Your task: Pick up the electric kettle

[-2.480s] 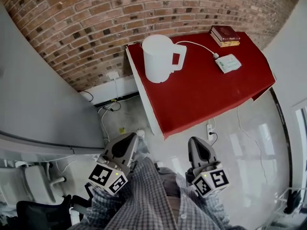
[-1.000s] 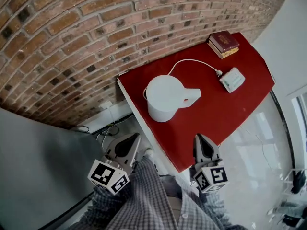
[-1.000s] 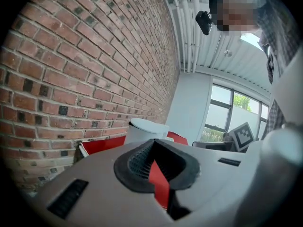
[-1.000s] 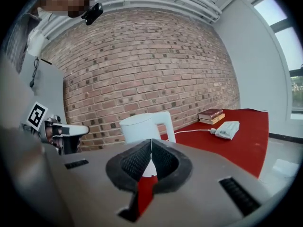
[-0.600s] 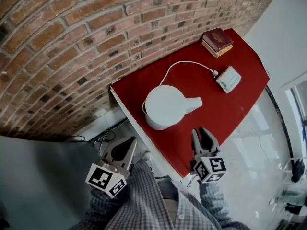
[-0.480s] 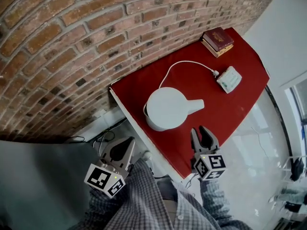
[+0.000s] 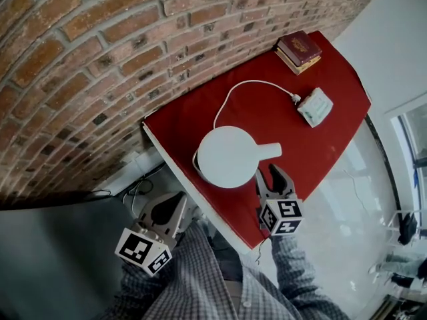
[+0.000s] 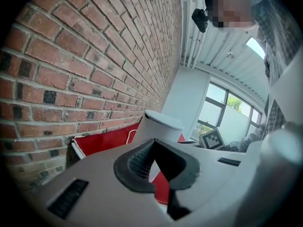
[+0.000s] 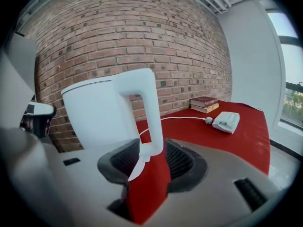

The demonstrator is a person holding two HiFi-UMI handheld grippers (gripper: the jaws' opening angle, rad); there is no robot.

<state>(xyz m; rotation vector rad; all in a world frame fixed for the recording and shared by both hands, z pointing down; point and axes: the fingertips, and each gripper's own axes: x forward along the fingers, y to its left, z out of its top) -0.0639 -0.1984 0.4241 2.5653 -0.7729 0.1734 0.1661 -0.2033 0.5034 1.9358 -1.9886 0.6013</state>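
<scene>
A white electric kettle [image 7: 225,156] stands near the front edge of the red table [image 7: 320,149], its handle [image 7: 268,153] pointing right. My right gripper [image 7: 269,171] sits just in front of that handle. In the right gripper view the jaws are opening around the handle's lower end [image 9: 150,143], which stands between the pads [image 9: 179,162] with a gap on each side. My left gripper [image 7: 178,197] hangs shut and empty below the table's left front edge. In the left gripper view the kettle [image 8: 158,129] is a little ahead of the left gripper [image 8: 154,163].
A white cable [image 7: 241,85] runs from the kettle to a white adapter box [image 7: 315,107]. A dark red book [image 7: 298,47] lies at the table's far corner. A brick wall [image 7: 100,59] backs the table. Glossy floor [image 7: 347,219] lies to the right.
My right gripper has moved forward and down to the kettle's handle, and its jaws have gone from shut to spread. The left gripper has shifted a little and stayed shut.
</scene>
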